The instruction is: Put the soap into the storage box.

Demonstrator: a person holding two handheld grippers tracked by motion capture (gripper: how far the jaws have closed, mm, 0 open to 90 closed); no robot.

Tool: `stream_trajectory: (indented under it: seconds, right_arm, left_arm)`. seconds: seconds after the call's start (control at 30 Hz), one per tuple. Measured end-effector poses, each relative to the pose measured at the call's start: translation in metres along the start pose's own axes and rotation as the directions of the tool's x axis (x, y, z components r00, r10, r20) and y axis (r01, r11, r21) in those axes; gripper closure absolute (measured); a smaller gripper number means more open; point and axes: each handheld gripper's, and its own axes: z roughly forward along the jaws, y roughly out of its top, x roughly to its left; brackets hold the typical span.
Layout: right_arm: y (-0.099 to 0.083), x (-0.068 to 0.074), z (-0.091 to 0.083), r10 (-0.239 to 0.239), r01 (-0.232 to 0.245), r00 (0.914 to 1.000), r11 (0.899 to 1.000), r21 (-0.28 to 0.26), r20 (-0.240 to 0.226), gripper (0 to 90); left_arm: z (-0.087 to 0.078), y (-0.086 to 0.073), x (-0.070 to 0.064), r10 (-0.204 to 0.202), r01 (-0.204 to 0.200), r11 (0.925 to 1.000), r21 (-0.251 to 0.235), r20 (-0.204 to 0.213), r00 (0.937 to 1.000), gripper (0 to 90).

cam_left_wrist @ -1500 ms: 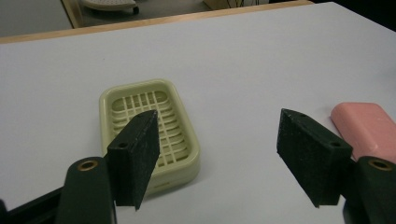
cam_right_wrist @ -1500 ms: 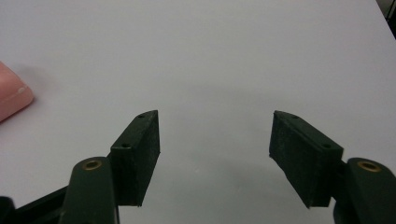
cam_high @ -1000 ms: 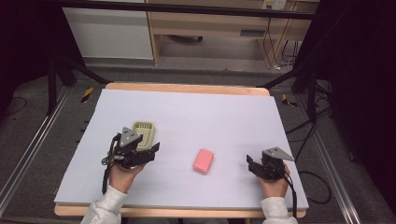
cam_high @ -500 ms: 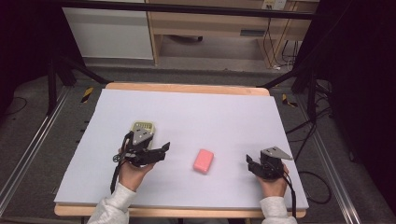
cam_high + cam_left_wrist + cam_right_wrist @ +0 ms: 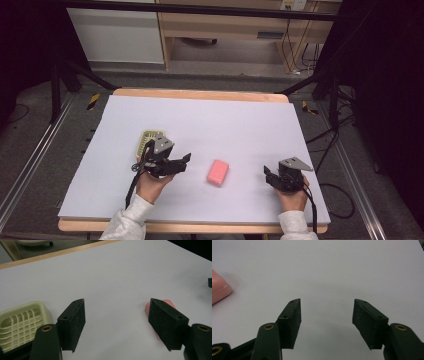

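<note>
Hovering left gripper (image 5: pixel 181 163), jaws wide, between soap dish (image 5: pixel 148 141) and pink soap (image 5: pixel 218 172), right gripper (image 5: pixel 270 177) wide, apart.

The left claw (image 5: pixel 184 161) has slid from beside the dish (image 5: pixel 148 142) along the worktop's near edge toward the soap (image 5: pixel 218 172), now covering part of the dish.
</note>
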Motion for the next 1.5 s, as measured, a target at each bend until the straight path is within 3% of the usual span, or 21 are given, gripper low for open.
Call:
stream_trajectory:
  seconds: [0.47, 0.67, 1.5]
  right_arm:
    - [0.000, -0.001, 0.000, -0.001, 0.001, 1.0000, 1.000, -0.003, 0.002, 38.5]
    - [-0.001, 0.000, -0.001, -0.005, 0.005, 1.0000, 1.000, 0.000, 0.006, 38.5]
    - [-0.002, -0.003, -0.003, -0.003, 0.003, 1.0000, 1.000, -0.005, 0.001, 40.7]
  left_arm:
    - [0.013, 0.006, -0.020, 0.028, -0.029, 0.9994, 0.020, 0.037, 0.9989, 29.2]
    - [0.019, 0.006, -0.028, 0.021, -0.022, 0.9996, 0.020, 0.057, 0.9982, 30.0]
    - [0.046, 0.004, -0.062, 0.067, -0.076, 0.9934, 0.086, 0.100, 0.9927, 29.4]
